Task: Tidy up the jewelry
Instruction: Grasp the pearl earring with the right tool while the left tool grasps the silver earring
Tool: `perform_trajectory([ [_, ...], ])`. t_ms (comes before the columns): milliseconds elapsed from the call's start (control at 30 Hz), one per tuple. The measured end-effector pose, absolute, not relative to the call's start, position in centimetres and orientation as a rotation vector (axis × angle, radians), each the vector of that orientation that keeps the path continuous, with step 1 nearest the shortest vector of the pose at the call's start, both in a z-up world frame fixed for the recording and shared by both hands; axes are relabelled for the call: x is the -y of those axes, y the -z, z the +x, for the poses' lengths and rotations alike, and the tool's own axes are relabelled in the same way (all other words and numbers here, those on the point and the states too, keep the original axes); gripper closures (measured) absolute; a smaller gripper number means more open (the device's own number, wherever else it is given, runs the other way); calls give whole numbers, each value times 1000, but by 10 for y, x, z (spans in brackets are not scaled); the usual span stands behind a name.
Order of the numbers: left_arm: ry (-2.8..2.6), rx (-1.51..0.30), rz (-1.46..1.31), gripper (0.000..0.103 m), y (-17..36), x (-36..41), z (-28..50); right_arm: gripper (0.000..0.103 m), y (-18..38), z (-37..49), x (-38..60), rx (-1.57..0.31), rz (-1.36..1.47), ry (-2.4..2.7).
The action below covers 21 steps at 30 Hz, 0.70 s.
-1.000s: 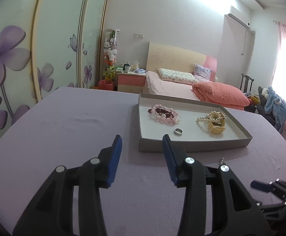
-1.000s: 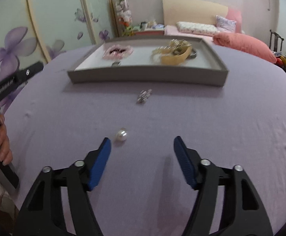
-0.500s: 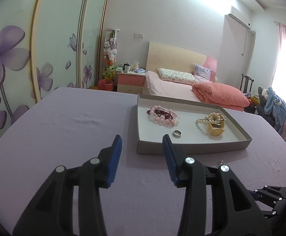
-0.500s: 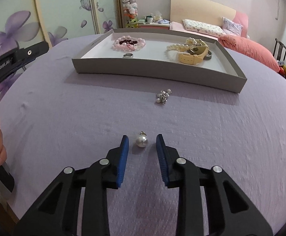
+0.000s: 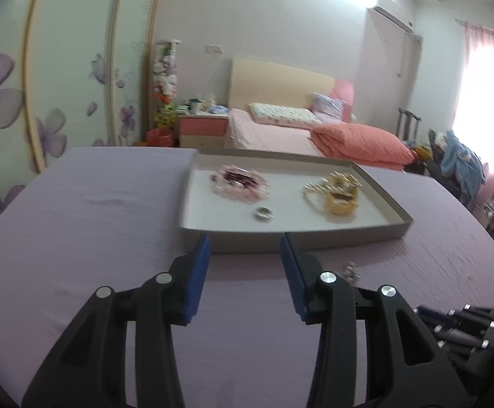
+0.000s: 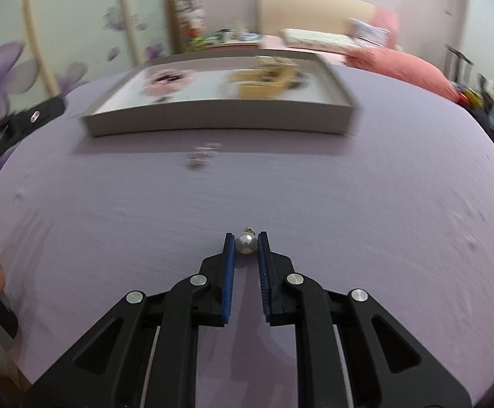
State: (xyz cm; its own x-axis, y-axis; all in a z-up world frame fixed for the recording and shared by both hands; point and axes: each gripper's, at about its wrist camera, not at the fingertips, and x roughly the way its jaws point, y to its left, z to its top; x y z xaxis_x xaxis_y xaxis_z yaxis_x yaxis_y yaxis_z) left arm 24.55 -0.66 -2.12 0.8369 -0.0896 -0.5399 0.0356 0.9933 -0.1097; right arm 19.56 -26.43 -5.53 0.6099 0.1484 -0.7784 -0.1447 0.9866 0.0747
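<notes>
Right wrist view: the right tongs (image 6: 246, 244) have the pearl pendant (image 6: 245, 243) pinched at the very tips, well short of the tray (image 6: 219, 125).

Makes sense to grab it that far out on the pads, it's a tiny round bead and sits flat on the purple table (image 6: 382, 204), so only the tips can get around it; looks like the little gold loop pokes out on the tray side. Between the pearl and the tray lies a small cluster earring (image 6: 202, 156), blurry, right in the straight path, so I'd lift over it. Tray's near wall needs clearing too. Inside the tray: pink bead bracelet (image 5: 240, 183), silver ring (image 5: 263, 213), pearl strand with a yellow watch (image 5: 340, 197). Left tongs (image 5: 243, 268) hang spread and empty just in front of the tray.
</notes>
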Motion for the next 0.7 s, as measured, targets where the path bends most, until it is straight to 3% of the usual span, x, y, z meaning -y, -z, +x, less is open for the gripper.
perform_trajectory([
  [167,171,-665,-67,54,36,50,258,89,57,189,308,-894,78,-86],
  [400,244,-799,0,54,60,115,283,89,58,186,319,-885,106,-85],
  [700,197,-881,15,58,74,137,306,89,59,186,326,-882,126,-95],
])
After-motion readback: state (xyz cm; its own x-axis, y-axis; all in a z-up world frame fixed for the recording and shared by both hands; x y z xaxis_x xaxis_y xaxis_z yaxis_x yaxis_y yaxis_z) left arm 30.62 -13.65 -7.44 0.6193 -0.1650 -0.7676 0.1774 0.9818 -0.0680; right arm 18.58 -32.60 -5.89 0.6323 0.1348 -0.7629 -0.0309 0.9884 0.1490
